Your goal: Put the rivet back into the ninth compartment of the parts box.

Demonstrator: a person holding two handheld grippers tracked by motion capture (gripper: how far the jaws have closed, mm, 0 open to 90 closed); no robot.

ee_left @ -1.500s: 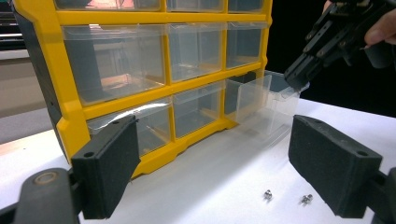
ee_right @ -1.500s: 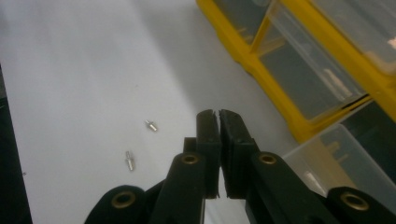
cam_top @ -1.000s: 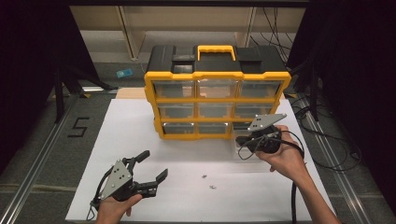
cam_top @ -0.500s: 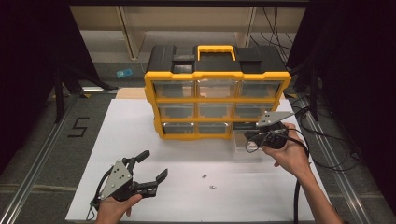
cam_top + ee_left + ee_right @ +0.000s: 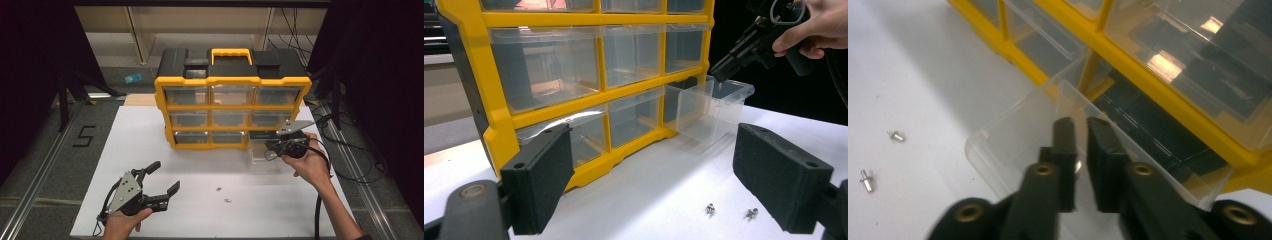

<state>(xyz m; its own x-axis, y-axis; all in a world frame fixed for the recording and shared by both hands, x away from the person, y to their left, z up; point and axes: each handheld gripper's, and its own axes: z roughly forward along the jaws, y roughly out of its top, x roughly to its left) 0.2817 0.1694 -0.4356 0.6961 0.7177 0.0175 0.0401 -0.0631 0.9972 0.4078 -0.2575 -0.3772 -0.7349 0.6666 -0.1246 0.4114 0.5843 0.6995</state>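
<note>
Now my right gripper [image 5: 1079, 131], jaws nearly together, hangs over the clear drawer [image 5: 711, 107], having drifted toward three o'clock in the last second; whether they pinch anything I cannot tell. That drawer sits pulled out of the yellow organizer [image 5: 232, 107] at its bottom-right slot, so I judge something is going in. My left gripper [image 5: 160, 177] waits wide at seven o'clock, two small studs [image 5: 223, 195] beyond it.

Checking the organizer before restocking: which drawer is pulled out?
The bottom-right drawer, beside the right tool; it juts forward while the other eight sit flush.
</note>
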